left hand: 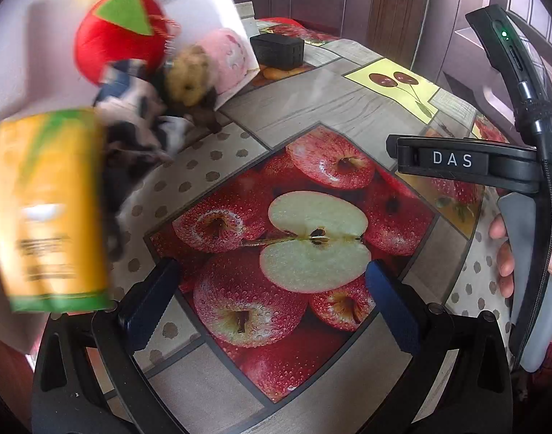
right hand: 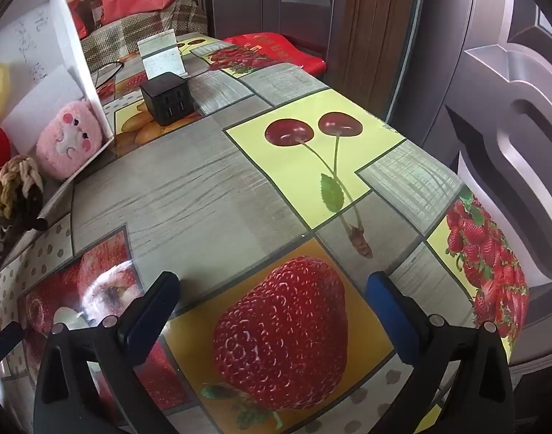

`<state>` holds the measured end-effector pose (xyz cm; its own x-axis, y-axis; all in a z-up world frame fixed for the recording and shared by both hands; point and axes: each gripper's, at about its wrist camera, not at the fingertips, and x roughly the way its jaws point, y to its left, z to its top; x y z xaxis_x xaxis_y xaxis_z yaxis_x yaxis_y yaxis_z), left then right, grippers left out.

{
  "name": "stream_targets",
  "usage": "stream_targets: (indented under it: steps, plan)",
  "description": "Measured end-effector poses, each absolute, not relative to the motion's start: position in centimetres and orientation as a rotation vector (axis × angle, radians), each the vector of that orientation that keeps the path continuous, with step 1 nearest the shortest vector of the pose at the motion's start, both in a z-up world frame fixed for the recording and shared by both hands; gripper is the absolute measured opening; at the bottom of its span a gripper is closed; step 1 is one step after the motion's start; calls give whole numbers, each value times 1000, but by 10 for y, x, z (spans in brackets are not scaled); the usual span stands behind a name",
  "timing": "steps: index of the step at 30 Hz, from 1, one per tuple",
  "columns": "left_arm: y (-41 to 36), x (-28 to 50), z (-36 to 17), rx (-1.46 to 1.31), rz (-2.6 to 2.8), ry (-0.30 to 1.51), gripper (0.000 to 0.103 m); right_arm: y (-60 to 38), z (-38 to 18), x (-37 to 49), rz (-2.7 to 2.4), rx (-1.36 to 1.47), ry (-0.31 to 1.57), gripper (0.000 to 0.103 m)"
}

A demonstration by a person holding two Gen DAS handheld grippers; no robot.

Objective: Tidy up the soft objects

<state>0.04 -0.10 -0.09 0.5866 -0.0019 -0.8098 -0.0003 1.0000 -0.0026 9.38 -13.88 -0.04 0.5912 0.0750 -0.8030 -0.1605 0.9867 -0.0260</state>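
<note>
Pig plush (right hand: 71,143) inside box (right hand: 77,47), knitted toy (right hand: 17,184) before it; charger cube (right hand: 167,97) right of box.

The table (right hand: 203,188) wears a cloth of grey wood-grain panels, dotted beige squares and fruit prints: red apples with a pale cut half, dark cherries on yellow, a red strawberry on orange. The pig plush (right hand: 69,143) is pink with a white snout. The ball (left hand: 120,36) is red with a green wedge. The knit toy (left hand: 187,72) is tan and brown. The pack (left hand: 50,206) is orange with green edges. The box (right hand: 33,54) is white, the cube (right hand: 167,97) black.
</note>
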Motion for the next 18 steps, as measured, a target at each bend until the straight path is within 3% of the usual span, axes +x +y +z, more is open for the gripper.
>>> stream_targets:
  steps: [18]
  plan:
    - [-2, 1, 1, -2, -1, 944, 103, -132, 1, 89, 138, -98, 929, 103]
